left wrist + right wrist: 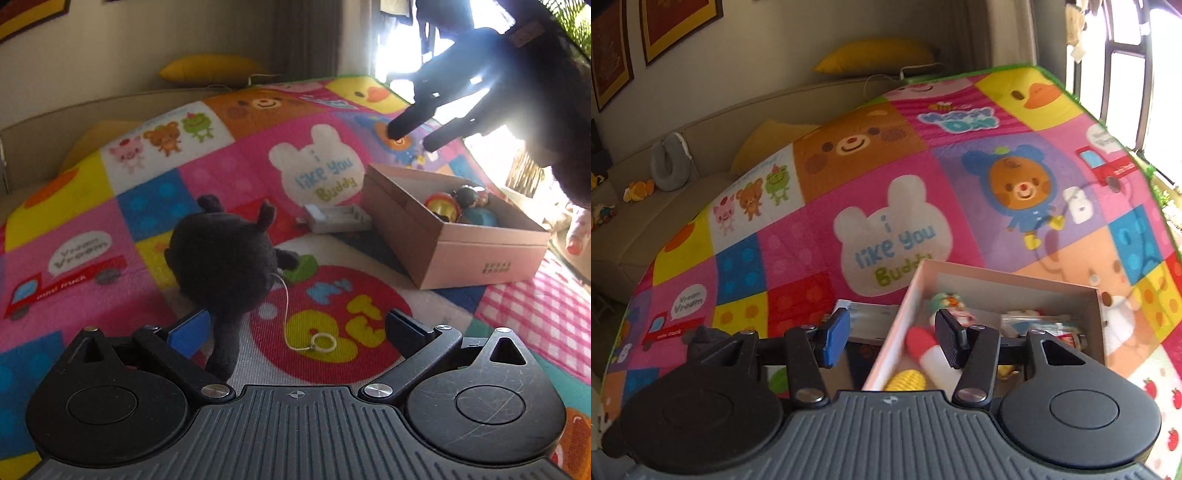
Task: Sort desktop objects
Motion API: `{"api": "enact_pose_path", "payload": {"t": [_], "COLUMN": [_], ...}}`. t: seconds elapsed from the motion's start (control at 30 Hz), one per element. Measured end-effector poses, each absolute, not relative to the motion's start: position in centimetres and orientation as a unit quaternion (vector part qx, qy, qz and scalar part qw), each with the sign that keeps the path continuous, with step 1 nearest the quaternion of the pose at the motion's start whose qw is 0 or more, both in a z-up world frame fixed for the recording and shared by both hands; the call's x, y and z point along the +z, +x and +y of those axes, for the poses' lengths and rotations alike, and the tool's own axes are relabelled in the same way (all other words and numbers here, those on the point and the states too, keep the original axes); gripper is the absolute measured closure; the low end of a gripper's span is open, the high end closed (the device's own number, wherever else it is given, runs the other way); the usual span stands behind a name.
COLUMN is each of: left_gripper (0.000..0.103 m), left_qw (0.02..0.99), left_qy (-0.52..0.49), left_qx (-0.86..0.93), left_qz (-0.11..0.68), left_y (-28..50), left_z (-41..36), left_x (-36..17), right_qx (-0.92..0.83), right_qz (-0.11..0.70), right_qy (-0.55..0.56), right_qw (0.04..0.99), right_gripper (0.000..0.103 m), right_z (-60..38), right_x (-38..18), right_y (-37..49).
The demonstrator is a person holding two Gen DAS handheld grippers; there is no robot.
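A black plush toy (225,266) with a white cord and ring (323,342) stands on the colourful play mat (110,236). My left gripper (295,332) is open just in front of it, its blue pad beside the plush's leg. A pink cardboard box (476,254) holds several small toys at the right. A grey flat device (338,218) lies beside the box. My right gripper (890,339) is open and empty, hovering above the box's (997,275) left wall. It also shows in the left wrist view (410,138), high over the mat.
A beige sofa (639,221) with yellow cushions (875,55), a grey neck pillow (670,162) and small toys runs along the back. A bright window (1145,55) is at the right. A pink checked cloth (535,314) lies right of the box.
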State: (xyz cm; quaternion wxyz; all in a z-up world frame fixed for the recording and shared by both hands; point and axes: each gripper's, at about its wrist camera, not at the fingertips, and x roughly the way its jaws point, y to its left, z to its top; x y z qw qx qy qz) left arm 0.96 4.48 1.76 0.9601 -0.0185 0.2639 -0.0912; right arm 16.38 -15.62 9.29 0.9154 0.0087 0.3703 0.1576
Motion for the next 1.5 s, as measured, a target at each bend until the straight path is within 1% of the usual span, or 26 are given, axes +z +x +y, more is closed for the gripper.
{"api": "enact_pose_path", "payload": {"t": [0.1,0.13,0.2,0.23,0.27,0.47,0.57,0.67,0.73,0.77,0.8,0.83,1.0,1.1,1.17,1.23,1.27,1.3,1.37,1.43,1.47,1.5], "left_gripper": [0.0,0.0,0.0,0.0,0.0,0.0,0.0,0.0,0.0,0.0,0.0,0.0,0.0,0.0,0.0,0.0,0.0,0.0,0.0,0.0,0.0,0.0], "left_qw": [0.959,0.959,0.96,0.959,0.959,0.954,0.954,0.956,0.958,0.959,0.96,0.961,0.958,0.959,0.96,0.959,0.959,0.959,0.96,0.961,0.961,0.961], "left_qy": [-0.035,-0.04,-0.052,-0.06,-0.069,-0.102,-0.106,-0.111,-0.112,-0.108,-0.101,-0.093,-0.038,-0.001,0.025,0.039,0.038,0.034,0.025,0.019,0.017,0.016], "left_qx": [-0.102,-0.105,-0.109,-0.109,-0.108,-0.115,-0.114,-0.106,-0.103,-0.099,-0.094,-0.09,-0.108,-0.118,-0.119,-0.12,-0.122,-0.121,-0.116,-0.11,-0.107,-0.102], "left_qz": [0.262,0.259,0.254,0.253,0.253,0.257,0.257,0.25,0.243,0.243,0.245,0.246,0.262,0.257,0.254,0.252,0.252,0.253,0.252,0.254,0.256,0.257], "left_y": [0.8,0.7,0.8,0.8,0.8,1.1,1.1,0.9,0.7,0.6,0.5,0.4,-0.9,-1.5,-1.4,-1.0,-0.6,-0.4,-0.2,-0.3,-0.5,-0.6], "left_z": [4.9,5.0,5.2,5.4,5.7,6.5,6.6,6.7,6.8,6.8,6.5,6.3,4.6,3.5,2.7,2.1,1.9,1.8,1.7,2.0,2.3,2.6], "left_x": [1.7,1.7,1.6,1.6,1.6,1.3,1.3,1.3,1.4,1.4,1.5,1.6,1.8,2.0,2.2,2.6,2.7,2.8,2.9,2.9,2.8,2.8], "right_qx": [0.172,0.172,0.169,0.169,0.164,0.137,0.132,0.146,0.16,0.167,0.179,0.192,0.236,0.245,0.234,0.223,0.219,0.219,0.219,0.234,0.239,0.239], "right_qz": [0.419,0.441,0.48,0.495,0.504,0.511,0.513,0.505,0.51,0.515,0.519,0.52,0.507,0.486,0.445,0.41,0.401,0.399,0.399,0.403,0.407,0.412], "right_qy": [-0.004,-0.014,-0.025,-0.031,-0.039,-0.067,-0.077,-0.084,-0.079,-0.073,-0.064,-0.059,-0.063,-0.061,-0.079,-0.097,-0.098,-0.095,-0.086,-0.072,-0.061,-0.049], "right_qw": [0.891,0.881,0.86,0.852,0.847,0.846,0.845,0.847,0.841,0.837,0.833,0.83,0.827,0.837,0.861,0.879,0.884,0.885,0.886,0.882,0.88,0.878], "right_gripper": [0.051,0.053,0.061,0.063,0.065,0.065,0.079,0.081,0.09,0.09,0.096,0.1,0.1,0.1,0.098,0.088,0.08,0.073,0.07,0.048,0.032,0.032], "right_z": [-11.5,-10.1,-8.0,-7.1,-6.4,-4.3,-4.0,-3.8,-4.1,-4.3,-4.7,-5.0,-7.3,-9.2,-10.4,-11.6,-12.1,-12.3,-12.3,-11.4,-10.8,-10.4], "right_x": [8.4,7.7,6.0,5.1,4.2,1.0,0.3,0.7,1.0,1.2,1.5,1.7,2.7,3.6,4.4,5.1,5.4,5.6,6.4,7.2,7.5,7.7], "right_y": [19.9,21.2,23.0,23.6,24.0,25.2,25.4,24.1,22.7,21.9,20.7,19.5,13.0,10.0,8.0,6.4,6.1,6.1,6.9,8.5,9.7,10.9]}}
